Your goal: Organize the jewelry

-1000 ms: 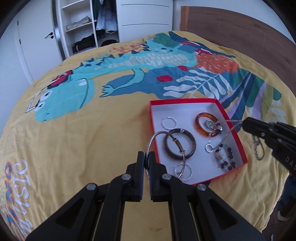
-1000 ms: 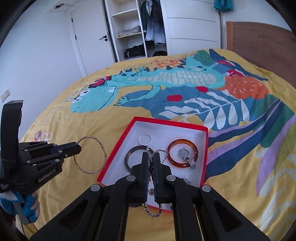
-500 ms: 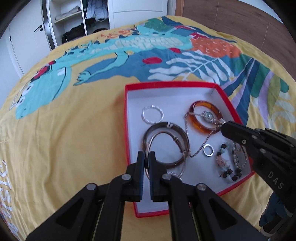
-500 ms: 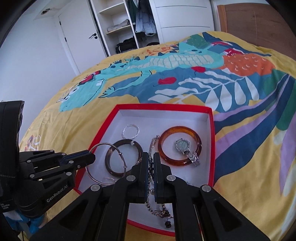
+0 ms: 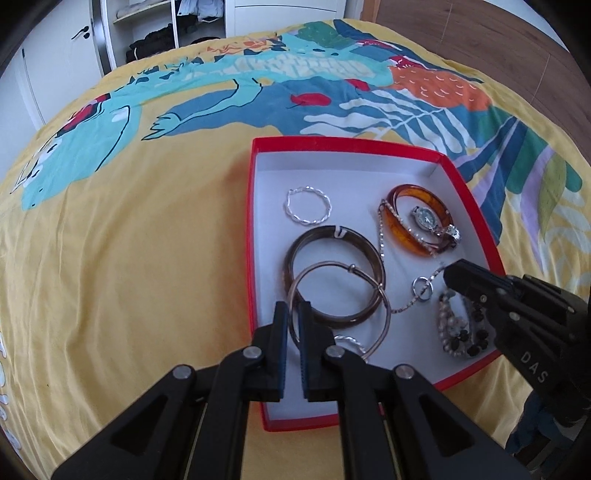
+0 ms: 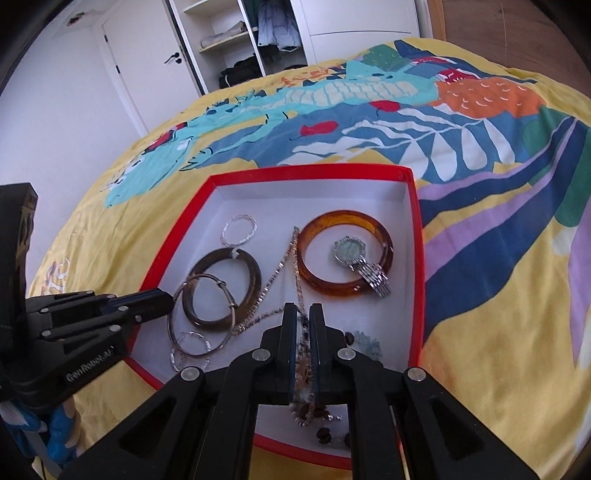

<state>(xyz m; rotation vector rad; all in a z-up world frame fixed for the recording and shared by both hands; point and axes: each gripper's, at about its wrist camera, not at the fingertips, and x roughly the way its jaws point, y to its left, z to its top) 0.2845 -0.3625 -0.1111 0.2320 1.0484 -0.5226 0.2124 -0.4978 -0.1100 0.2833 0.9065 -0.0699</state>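
Observation:
A red box with a white inside [image 5: 255, 229] [image 6: 413, 229] lies on the bed. My left gripper [image 5: 291, 314] [image 6: 168, 301] is shut on a thin metal hoop bangle [image 5: 384, 314] [image 6: 173, 317], low over the box and overlapping a dark brown bangle [image 5: 295, 251] [image 6: 255, 273]. My right gripper [image 6: 303, 314] [image 5: 447, 275] is shut on a silver chain [image 6: 273, 280] [image 5: 424, 288] that trails across the box floor. An amber bangle [image 6: 317, 280] [image 5: 397, 232] with a wristwatch [image 6: 349, 251] on it lies at the back right.
A twisted silver ring [image 5: 308, 208] lies at the back left of the box and a beaded bracelet [image 5: 454, 328] at its front right. The box sits on a yellow patterned bedspread [image 5: 129, 240]. A wardrobe [image 6: 240, 40] and a wooden headboard [image 5: 461, 33] stand beyond.
Both grippers have come down closer to the box. The hoop bangle now hangs low over the brown bangle, and more of the chain lies on the box floor.

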